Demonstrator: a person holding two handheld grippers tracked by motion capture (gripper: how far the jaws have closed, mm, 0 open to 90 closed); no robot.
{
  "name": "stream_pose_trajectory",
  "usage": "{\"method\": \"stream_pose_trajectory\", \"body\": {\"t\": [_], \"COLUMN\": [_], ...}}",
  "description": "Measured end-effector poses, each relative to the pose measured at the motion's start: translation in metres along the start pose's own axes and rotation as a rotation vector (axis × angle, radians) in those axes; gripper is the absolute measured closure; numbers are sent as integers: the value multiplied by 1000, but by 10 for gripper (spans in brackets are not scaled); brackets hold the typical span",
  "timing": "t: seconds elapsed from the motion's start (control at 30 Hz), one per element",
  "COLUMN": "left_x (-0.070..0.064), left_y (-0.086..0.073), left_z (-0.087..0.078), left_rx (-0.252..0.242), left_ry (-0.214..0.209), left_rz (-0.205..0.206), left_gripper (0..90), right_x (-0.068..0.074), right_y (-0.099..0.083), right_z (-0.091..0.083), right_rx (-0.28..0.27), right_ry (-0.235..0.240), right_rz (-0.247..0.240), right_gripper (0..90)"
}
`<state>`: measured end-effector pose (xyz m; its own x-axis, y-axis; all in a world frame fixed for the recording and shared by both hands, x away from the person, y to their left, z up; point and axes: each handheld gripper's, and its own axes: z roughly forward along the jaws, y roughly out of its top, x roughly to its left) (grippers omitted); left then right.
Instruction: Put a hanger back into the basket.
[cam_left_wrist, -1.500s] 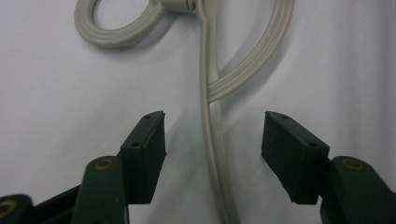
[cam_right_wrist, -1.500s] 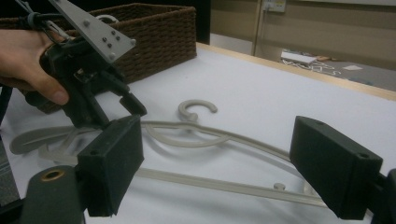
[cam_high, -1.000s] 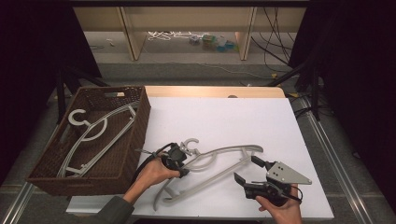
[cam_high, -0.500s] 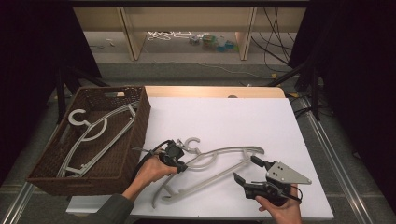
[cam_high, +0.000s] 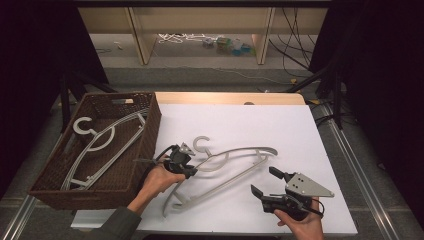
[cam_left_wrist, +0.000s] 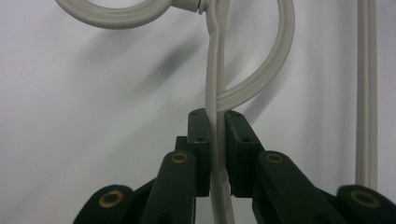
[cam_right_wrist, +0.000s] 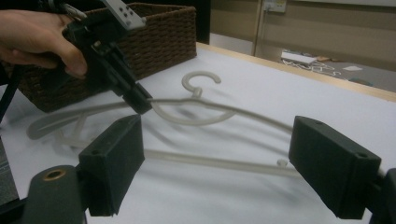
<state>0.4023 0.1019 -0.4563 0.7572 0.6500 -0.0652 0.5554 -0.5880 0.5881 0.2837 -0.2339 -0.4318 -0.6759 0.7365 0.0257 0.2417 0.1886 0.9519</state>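
A pale grey plastic hanger lies on the white table top, hook toward the back. My left gripper is shut on its left arm just below the hook; in the left gripper view the jaws pinch the thin arm. In the right gripper view the hanger looks slightly lifted where the left gripper grips it. My right gripper stands open near the front edge, right of the hanger's lower bar, with nothing between its fingers. Another hanger lies in the brown wicker basket at the left.
The white sheet covers the table, with bare room at the back and right. The basket's wall stands just left of my left hand. A wooden strip edges the far side. Shelves and cables lie on the floor beyond.
My left gripper has edged slightly left and back while holding the hanger, whose hook end shifted with it. The right gripper has stayed in place.
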Motion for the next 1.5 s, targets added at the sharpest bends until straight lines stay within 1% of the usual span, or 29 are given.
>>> {"method": "stream_pose_trajectory", "body": {"t": [0.03, 0.07, 0.13, 0.17, 0.27, 0.3, 0.37, 0.4, 0.47, 0.5, 0.57, 0.6, 0.63, 0.67, 0.73, 0.8, 0.83, 0.87, 0.9, 0.97, 1.0, 1.1, 1.17, 1.2, 1.23, 1.27, 1.33, 1.4, 1.5], "left_x": [1, 2, 2, 3, 4, 5, 5, 5, 5, 6, 6, 7, 7, 6, 4, 1, 0, -1, -2, -4, -4, -4, -3, -2, -1, 0, 4, 10, 19], "left_y": [1, 1, 1, 2, 2, 2, 3, 3, 3, 3, 2, 2, 2, 2, 3, 5, 6, 7, 9, 13, 15, 23, 29, 31, 33, 35, 37, 38, 37], "left_z": [-3, -6, -8, -10, -18, -21, -24, -25, -29, -33, -38, -40, -43, -44, -46, -49, -51, -53, -57, -64, -68, -84, -96, -101, -106, -111, -120, -131, -144], "left_rx": [5, -6, -31, -41, -71, -69, -87, -91, -110, -116, -131, -143, -149, -158, -171, -179, -179, -182, -196, -219, -221, -241, -255, -263, -269, -272, -274, -280, -295], "left_ry": [-8, -12, 5, 6, 4, -5, 1, -1, -5, 1, 3, -5, -8, -21, -33, -40, -53, -46, -41, -54, -55, -39, -17, -22, -22, -21, 2, 17, 18], "left_rz": [-3, -2, -3, -11, -32, -34, -44, -55, -61, -68, -77, -82, -82, -91, -91, -81, -75, -75, -76, -80, -76, -60, -46, -44, -44, -44, -38, -45, -62], "left_gripper": [813, 814, 815, 815, 814, 815, 815, 815, 815, 815, 815, 815, 815, 815, 815, 816, 815, 815, 815, 816, 815, 816, 816, 817, 817, 816, 816, 817, 817], "right_x": [-1, 0, 0, 0, 0, 0, -1, -1, 0, 0, 0, -1, -1, -2, -1, -1, -1, -2, -2, -2, -2, -2, -2, -1, -1, -1, -1, -1, -1], "right_y": [0, 0, 0, 0, 0, 0, 0, 0, 0, 0, 0, 0, 0, 0, 0, 0, 0, 0, 0, 0, 0, 0, 0, -1, 0, 0, 0, 0, -1], "right_z": [0, 0, 1, 0, 0, 0, -1, -1, 0, 0, 0, -1, 0, -1, -1, -1, -1, -1, -1, 0, -1, -1, -1, -1, -1, -1, -1, -1, 0], "right_rx": [-6, -3, -7, 0, -12, -9, 4, 1, -7, -2, -11, -2, -6, 0, -4, -5, 0, -1, -3, -3, 9, -9, -2, -1, -4, -7, -1, -7, -4], "right_ry": [-7, 7, 11, 1, 12, 13, 4, 4, 14, 7, 12, 0, 9, 1, 1, 3, 0, 3, -1, 6, -2, 2, 1, 7, 1, 7, 1, 6, -2], "right_rz": [-11, 9, 8, 3, 13, 10, 4, 6, 11, 5, 15, 3, 8, 4, 9, 8, 5, 8, 5, 13, 10, 13, 8, 15, 9, 11, 5, 10, 5], "right_gripper": [189, 190, 190, 190, 190, 190, 189, 189, 189, 189, 189, 189, 189, 189, 189, 189, 189, 189, 189, 189, 189, 189, 189, 189, 189, 189, 189, 189, 189]}}
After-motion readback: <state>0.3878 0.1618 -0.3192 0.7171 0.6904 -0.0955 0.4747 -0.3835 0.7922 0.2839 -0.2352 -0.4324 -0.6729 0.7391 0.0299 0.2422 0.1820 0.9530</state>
